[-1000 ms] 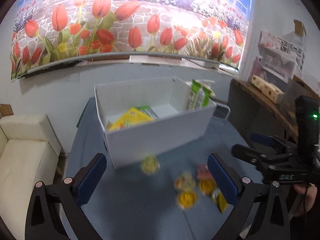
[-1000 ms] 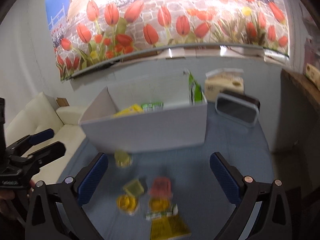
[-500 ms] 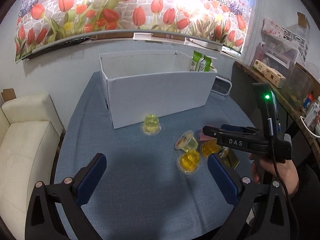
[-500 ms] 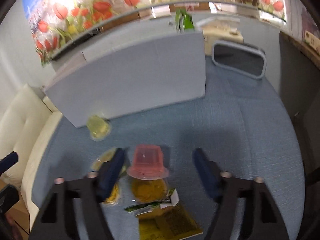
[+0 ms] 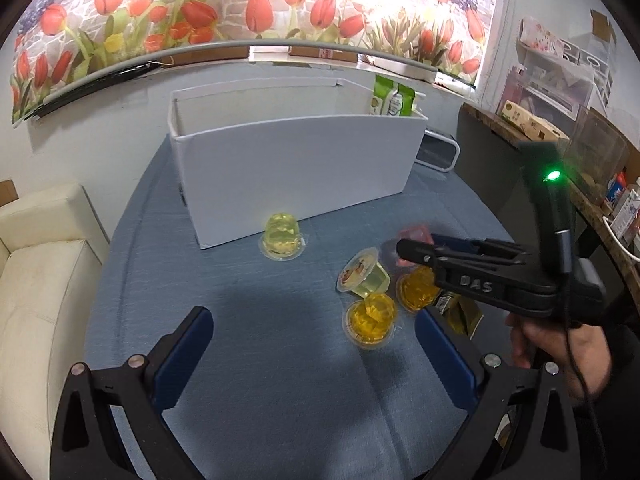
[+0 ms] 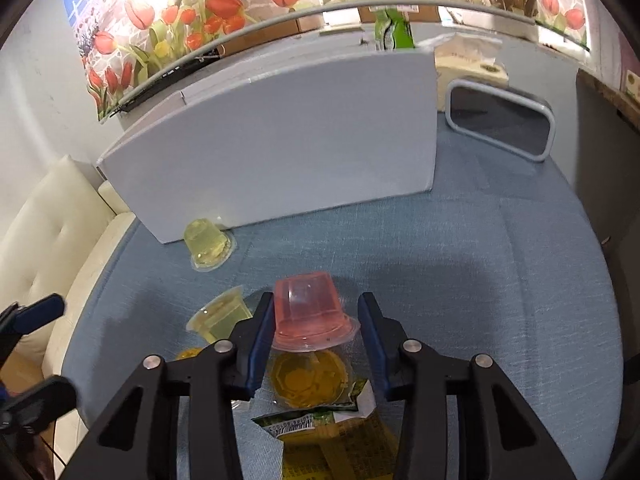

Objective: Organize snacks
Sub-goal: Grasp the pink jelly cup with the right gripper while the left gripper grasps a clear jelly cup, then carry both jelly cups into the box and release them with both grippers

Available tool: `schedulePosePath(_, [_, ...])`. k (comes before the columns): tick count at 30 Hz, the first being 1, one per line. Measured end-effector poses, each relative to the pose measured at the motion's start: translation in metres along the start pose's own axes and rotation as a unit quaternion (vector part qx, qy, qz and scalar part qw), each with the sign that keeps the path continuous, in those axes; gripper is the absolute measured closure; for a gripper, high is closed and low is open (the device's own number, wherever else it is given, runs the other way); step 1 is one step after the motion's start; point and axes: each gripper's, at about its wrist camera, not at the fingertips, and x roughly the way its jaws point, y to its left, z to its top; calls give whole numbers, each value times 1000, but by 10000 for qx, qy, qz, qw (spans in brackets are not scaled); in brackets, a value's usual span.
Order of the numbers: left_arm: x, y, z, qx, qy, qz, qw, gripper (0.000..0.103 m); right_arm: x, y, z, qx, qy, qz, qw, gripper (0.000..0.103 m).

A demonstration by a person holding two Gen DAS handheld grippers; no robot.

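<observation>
While jaws have just been closing, right claw (image 6: 312, 320) straddles the upturned pink jelly cup (image 6: 310, 310) on the worktop (image 6: 480, 280), right pad not touching; left claw (image 5: 316, 344) wide, empty.

Setting: domestic room, living or hobby area.
Wall at 12 o'clock: tulip mural (image 5: 280, 4) above a grey rail.
Seating at 9 o'clock: cream upholstered sofa (image 5: 36, 272).
Work surface: table with blue cloth (image 5: 260, 360).
Storage at 2 o'clock: wooden shelf (image 5: 520, 128) crowded with boxes and small drawer units.
</observation>
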Motion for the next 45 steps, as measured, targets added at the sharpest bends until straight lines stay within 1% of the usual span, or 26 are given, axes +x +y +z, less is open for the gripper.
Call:
schedulePosePath(3, [13, -8, 6, 161, 15, -32, 9999, 0, -13, -1, 3, 3, -139, 14, 9999, 58])
schedulePosePath(7, [32, -16, 13, 295, 111, 49, 9995, 0, -36, -7, 4, 38, -328, 55, 9994, 58])
schedulePosePath(10, [47, -22, 17, 383, 186, -33, 9991, 0, -52, -12, 3, 69, -450, 109, 9989, 58])
schedulePosePath(11, [52, -23, 18, 412, 206, -123, 9989, 0, -58, -13, 2, 77, -495, 118, 9987, 58])
schedulePosePath(14, [68, -23, 20, 374, 351, -232, 9984, 0, -70, -17, 0, 121, -587, 160, 9981, 58])
schedulePosePath(18, [81, -26, 19, 457, 483, -319, 9973, 0, -76, -19, -3, 148, -626, 195, 9977, 58])
schedulePosePath(20, [85, -31, 19, 572, 502, -322, 9966, 3, -76, -21, -4, 189, -613, 240, 9976, 58])
schedulePosePath(21, [87, -33, 19, 629, 510, -330, 9962, 9, -76, -21, -5, 196, -610, 247, 9976, 58])
schedulePosePath(22, [88, -35, 19, 666, 516, -300, 9960, 19, -75, -21, -5, 194, -608, 242, 9977, 58])
schedulePosePath(23, [92, -38, 18, 730, 581, -251, 9953, 23, -75, -20, -6, 199, -599, 251, 9977, 58])
schedulePosePath(24, [95, -39, 18, 751, 665, -243, 9947, 30, -75, -21, -6, 208, -593, 267, 9977, 58])
schedulePosePath(25, [98, -40, 18, 749, 752, -288, 9939, 42, -76, -21, -7, 208, -597, 268, 9976, 58])
schedulePosePath(27, [101, -41, 17, 710, 792, -389, 9936, 53, -76, -22, -7, 203, -602, 268, 9976, 58])
schedulePosePath(28, [101, -42, 17, 696, 785, -414, 9936, 54, -76, -22, -7, 200, -603, 265, 9976, 58])
schedulePosePath(30, [101, -43, 17, 725, 786, -435, 9933, 54, -76, -22, -7, 207, -595, 262, 9977, 58])
schedulePosePath(32, [100, -40, 18, 651, 767, -513, 9936, 54, -77, -22, -7, 204, -614, 261, 9976, 58])
schedulePosePath(34, [96, -39, 17, 643, 701, -478, 9943, 54, -78, -21, -7, 195, -627, 260, 9975, 58])
schedulePosePath(41, [53, -41, 30, 642, 187, -551, 9962, 54, -85, -9, -3, 75, -709, 306, 9970, 58])
schedulePosePath(43, [37, -39, 36, 600, 11, -520, 9968, 54, -88, -6, 0, 30, -748, 338, 9966, 58])
schedulePosePath(45, [26, -36, 42, 545, -81, -480, 9973, 54, -91, 0, 4, -41, -794, 365, 9962, 58])
